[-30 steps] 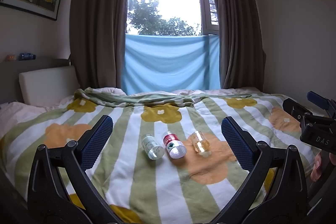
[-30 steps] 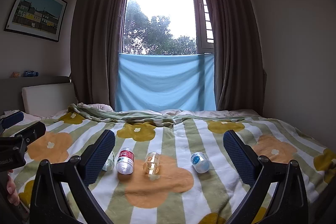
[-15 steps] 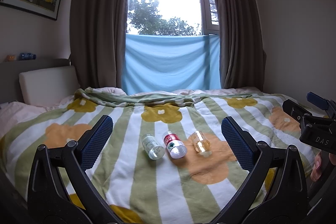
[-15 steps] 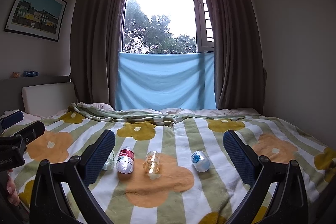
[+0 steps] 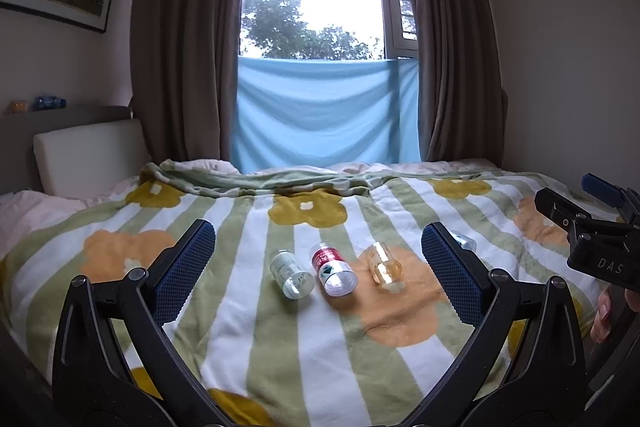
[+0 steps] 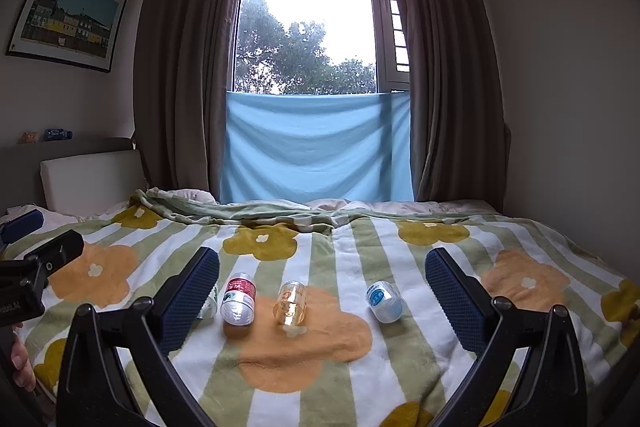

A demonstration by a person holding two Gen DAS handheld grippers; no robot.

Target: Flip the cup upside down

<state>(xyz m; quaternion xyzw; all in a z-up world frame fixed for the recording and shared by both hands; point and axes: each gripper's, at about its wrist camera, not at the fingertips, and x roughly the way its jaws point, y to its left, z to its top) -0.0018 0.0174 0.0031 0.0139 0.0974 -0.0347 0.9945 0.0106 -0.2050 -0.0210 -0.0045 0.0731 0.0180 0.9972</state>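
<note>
Amber clear plastic cup (image 6: 291, 303) lies on our striped floral bedspread (image 6: 352, 355), between red-labelled bottle (image 6: 239, 299) and blue-labelled bottle (image 6: 383, 301); both our tools, left (image 5: 316, 267) and right (image 6: 322, 287), gape wide, unobstructed.

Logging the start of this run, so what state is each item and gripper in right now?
Green-label cup: on its side on the blanket.
Red-label cup: on its side.
Amber cup: on its side.
Blue-label cup: on its side, apart from the others.
Left gripper: open, empty.
Right gripper: open, empty.
Curtains: drawn apart.

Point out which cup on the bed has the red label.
The red-label cup, second from the left in the row, lying on its side. The others are green-labelled, plain amber and blue-labelled.
</note>
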